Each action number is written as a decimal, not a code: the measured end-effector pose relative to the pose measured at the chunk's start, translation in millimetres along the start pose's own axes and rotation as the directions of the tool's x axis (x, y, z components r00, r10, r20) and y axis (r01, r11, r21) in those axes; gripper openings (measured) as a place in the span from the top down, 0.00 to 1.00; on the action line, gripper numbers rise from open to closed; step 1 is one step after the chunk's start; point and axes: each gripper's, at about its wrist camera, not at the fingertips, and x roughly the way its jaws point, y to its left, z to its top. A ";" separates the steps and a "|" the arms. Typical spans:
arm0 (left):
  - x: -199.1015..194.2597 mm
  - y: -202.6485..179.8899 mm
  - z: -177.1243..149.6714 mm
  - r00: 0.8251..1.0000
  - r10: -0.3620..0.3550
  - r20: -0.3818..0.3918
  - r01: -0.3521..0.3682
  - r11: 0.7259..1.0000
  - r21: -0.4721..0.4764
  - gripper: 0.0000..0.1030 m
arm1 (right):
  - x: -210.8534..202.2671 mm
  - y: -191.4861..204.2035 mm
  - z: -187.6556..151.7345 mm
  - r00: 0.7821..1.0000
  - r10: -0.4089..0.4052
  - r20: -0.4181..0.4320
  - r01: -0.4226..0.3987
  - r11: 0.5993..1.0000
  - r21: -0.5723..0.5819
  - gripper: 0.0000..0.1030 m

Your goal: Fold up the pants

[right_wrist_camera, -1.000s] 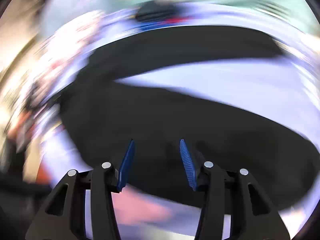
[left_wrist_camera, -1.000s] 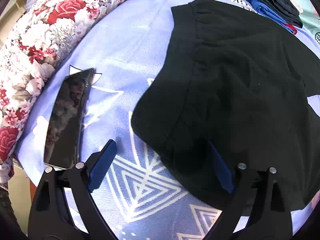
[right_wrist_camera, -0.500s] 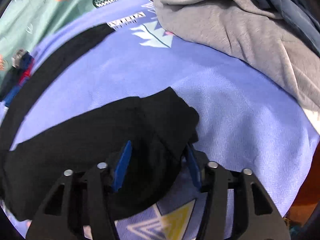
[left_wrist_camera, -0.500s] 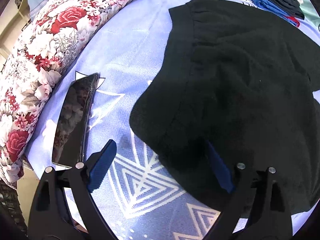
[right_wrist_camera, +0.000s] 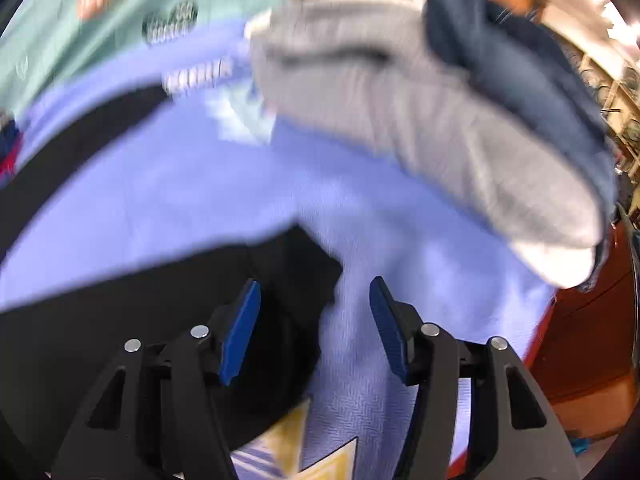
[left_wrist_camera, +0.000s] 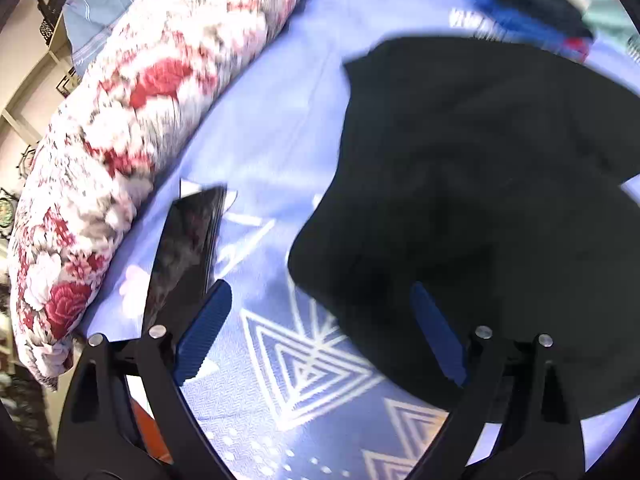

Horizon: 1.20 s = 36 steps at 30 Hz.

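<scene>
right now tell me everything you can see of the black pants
The black pants are soft, matte, fleece-like cloth lying flat on the lilac patterned blanket. The waistband end, with a stitched band, faces the phone without touching it. In the right wrist view a folded leg end lies loose between open jaws.

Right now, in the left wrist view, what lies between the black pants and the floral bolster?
A dark phone lies on the lilac bedspread between the black pants and the floral bolster; otherwise the stretch is bare. The left wrist view shows it.
</scene>
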 end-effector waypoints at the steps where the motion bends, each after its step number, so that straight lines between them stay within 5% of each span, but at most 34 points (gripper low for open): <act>1: -5.5 -2.1 1.5 0.999 -0.029 0.014 0.029 1.000 -0.001 0.11 | -5.4 4.8 1.9 0.999 0.045 0.026 -0.045 0.999 0.004 0.44; 4: -9.6 -27.8 7.6 0.990 -0.139 0.025 0.138 0.990 0.041 0.11 | -26.7 42.9 1.7 0.929 0.369 0.003 -0.369 0.929 -0.015 0.38; 6: -4.2 -51.2 11.3 0.980 -0.196 0.026 0.194 0.979 0.068 0.11 | -27.7 93.6 -7.7 0.811 0.572 -0.122 -0.582 0.811 -0.060 0.32; 8: -4.3 -71.8 15.8 0.970 -0.239 0.039 0.235 0.967 0.095 0.11 | -33.5 147.7 -21.9 0.732 0.647 -0.215 -0.678 0.722 -0.136 0.32; 10: -1.2 -93.6 22.2 0.954 -0.296 0.040 0.289 0.948 0.134 0.10 | -39.1 196.8 -33.7 0.680 0.680 -0.276 -0.732 0.655 -0.188 0.35; 12: 15.0 -102.6 25.9 0.978 -0.208 0.018 0.204 0.970 0.133 0.10 | -39.0 233.2 -41.6 0.642 0.682 -0.350 -0.766 0.597 -0.240 0.48; 14: 38.6 -96.6 29.5 0.994 -0.106 -0.020 0.107 0.989 0.105 0.10 | -35.8 247.9 -49.5 0.669 0.637 -0.384 -0.741 0.617 -0.266 0.48; 16: 57.5 -78.6 28.7 0.990 -0.128 -0.060 0.131 0.991 0.034 0.03 | -9.6 244.6 -39.9 0.724 0.576 -0.379 -0.682 0.677 -0.276 0.53; 19: 62.7 -63.2 30.3 0.987 -0.146 -0.073 0.147 0.989 0.003 0.04 | 21.4 200.9 -18.4 0.666 0.633 -0.394 -0.726 0.671 -0.150 0.62; 22: 61.3 -52.6 30.2 0.982 -0.167 -0.085 0.167 0.986 -0.011 0.05 | 44.9 128.3 11.3 0.846 0.457 -0.275 -0.499 0.861 -0.102 0.59; 23: 58.7 -50.1 29.8 0.980 -0.179 -0.086 0.178 0.984 -0.015 0.05 | 55.2 93.8 17.0 0.882 0.393 -0.259 -0.409 0.913 -0.006 0.57; 24: 55.4 -49.2 29.0 0.979 -0.184 -0.083 0.183 0.983 -0.012 0.05 | 60.3 66.1 18.7 0.896 0.368 -0.249 -0.359 0.930 0.082 0.57; 26: 47.0 -46.1 27.5 0.983 -0.177 -0.059 0.177 0.984 0.005 0.05 | 55.4 43.6 15.1 0.888 0.391 -0.243 -0.374 0.921 0.114 0.54; 27: 42.5 -45.2 26.4 0.986 -0.162 -0.041 0.163 0.986 0.019 0.05 | 50.0 41.6 10.3 0.875 0.412 -0.254 -0.407 0.910 0.078 0.45; 29: 44.3 -41.9 27.0 0.994 -0.106 -0.033 0.107 0.994 0.037 0.04 | 48.0 44.3 -2.8 0.820 0.475 -0.318 -0.495 0.869 0.022 0.42; 31: 57.3 -36.2 29.1 0.998 0.013 -0.065 -0.011 0.999 0.036 0.04 | 53.9 32.8 -0.1 0.851 0.437 -0.291 -0.447 0.894 0.035 0.42; 32: 59.6 -31.5 30.8 0.997 0.014 -0.072 -0.012 1.000 0.017 0.04 | 57.8 22.6 6.2 0.924 0.284 -0.258 -0.281 0.959 0.048 0.45; 33: 57.5 -26.3 33.4 0.997 -0.022 -0.071 0.021 1.000 -0.008 0.04 | 52.8 23.6 11.3 0.951 0.209 -0.227 -0.202 0.978 0.053 0.44; 34: 53.9 -24.2 37.4 0.997 -0.048 -0.058 0.047 0.999 -0.015 0.04 | 49.5 29.1 17.2 0.957 0.213 -0.196 -0.205 0.977 0.058 0.44; 36: 42.6 -25.8 48.2 0.995 -0.102 -0.017 0.103 0.995 0.013 0.04 | 38.4 70.7 29.2 0.915 0.365 -0.171 -0.370 0.929 0.003 0.39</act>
